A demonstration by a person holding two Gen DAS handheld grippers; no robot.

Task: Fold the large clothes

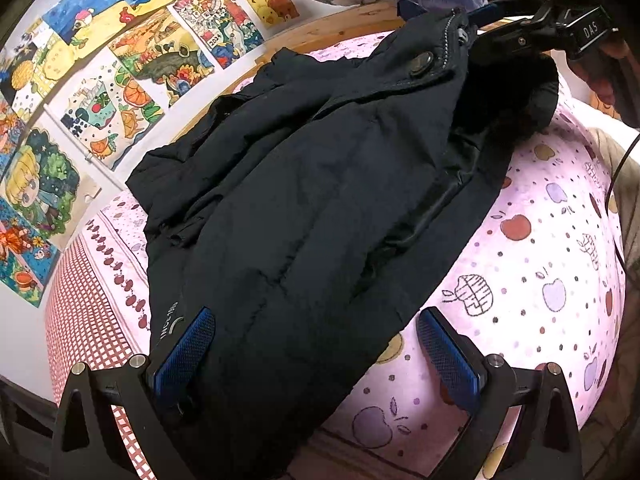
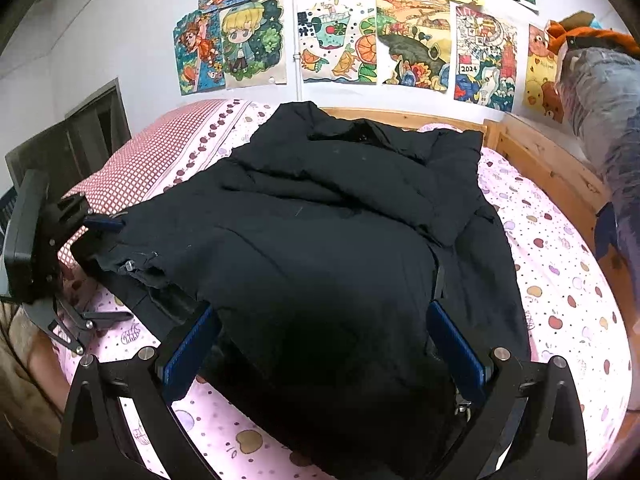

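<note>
A large black padded jacket lies spread on a bed with a pink fruit-print sheet. My left gripper is open, its blue pads astride the jacket's lower hem near a small printed logo. My right gripper is open too, its pads astride the jacket's edge at the collar and hood end. The jacket has one sleeve folded across its body. The right gripper also shows in the left wrist view at the collar, and the left gripper shows in the right wrist view at the far hem.
A wooden bed frame runs along the wall side. Children's drawings cover the white wall. A red checked pillow lies at one end. A pile of clothes sits at the other end.
</note>
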